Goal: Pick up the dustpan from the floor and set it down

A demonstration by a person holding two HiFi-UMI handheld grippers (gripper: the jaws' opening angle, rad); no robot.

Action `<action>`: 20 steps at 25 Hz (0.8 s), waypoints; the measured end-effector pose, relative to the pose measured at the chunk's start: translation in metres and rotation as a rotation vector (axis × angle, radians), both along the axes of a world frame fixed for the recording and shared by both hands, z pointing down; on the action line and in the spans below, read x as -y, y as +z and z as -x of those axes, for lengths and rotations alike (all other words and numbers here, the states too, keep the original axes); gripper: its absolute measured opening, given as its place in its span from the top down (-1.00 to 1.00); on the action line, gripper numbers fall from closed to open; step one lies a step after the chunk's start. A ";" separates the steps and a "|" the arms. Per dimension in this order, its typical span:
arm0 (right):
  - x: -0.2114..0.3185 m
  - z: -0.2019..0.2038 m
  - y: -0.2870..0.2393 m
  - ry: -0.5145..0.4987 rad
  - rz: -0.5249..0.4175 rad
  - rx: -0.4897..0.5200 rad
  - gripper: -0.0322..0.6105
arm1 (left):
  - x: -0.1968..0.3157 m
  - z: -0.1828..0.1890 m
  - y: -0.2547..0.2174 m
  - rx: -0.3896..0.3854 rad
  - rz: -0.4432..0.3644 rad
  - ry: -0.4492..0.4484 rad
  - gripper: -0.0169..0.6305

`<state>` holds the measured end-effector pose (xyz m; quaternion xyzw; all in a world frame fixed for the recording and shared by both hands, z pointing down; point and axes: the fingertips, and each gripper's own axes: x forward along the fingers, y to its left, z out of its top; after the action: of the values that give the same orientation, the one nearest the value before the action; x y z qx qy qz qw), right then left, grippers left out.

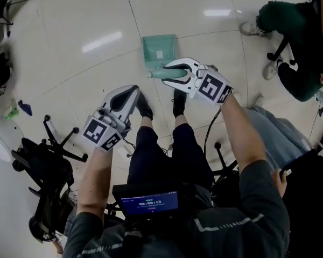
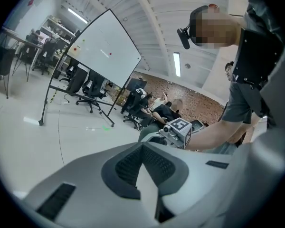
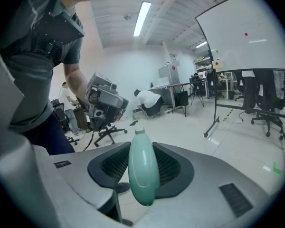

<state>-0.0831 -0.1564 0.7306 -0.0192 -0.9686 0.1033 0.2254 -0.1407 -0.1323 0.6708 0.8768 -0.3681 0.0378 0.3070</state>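
Green dustpan [image 1: 159,50] is clamped by its handle in right gripper [image 1: 169,72]; left gripper [image 2: 142,146] jaws are seen pressed together.

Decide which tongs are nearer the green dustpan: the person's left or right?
Right. The right tongs grip the dustpan by its handle; the left tongs hang closed and empty, apart from it, nearer the person's legs.
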 end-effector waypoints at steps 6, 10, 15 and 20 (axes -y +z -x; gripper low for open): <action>-0.024 -0.017 0.010 -0.036 0.023 -0.062 0.40 | -0.001 -0.015 -0.007 -0.004 0.002 0.006 0.88; -0.039 -0.028 0.016 -0.034 0.033 -0.096 0.31 | -0.005 -0.026 -0.009 0.002 0.004 0.018 0.88; -0.043 -0.037 0.017 -0.017 0.040 -0.102 0.32 | -0.010 -0.034 -0.010 0.012 0.011 0.025 0.88; -0.047 -0.039 0.009 -0.006 0.042 -0.105 0.17 | -0.013 -0.034 -0.016 0.014 0.005 0.026 0.88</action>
<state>-0.0442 -0.1096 0.7396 -0.0214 -0.9530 0.1238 0.2758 -0.1065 -0.1194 0.6547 0.8805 -0.3586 0.0487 0.3061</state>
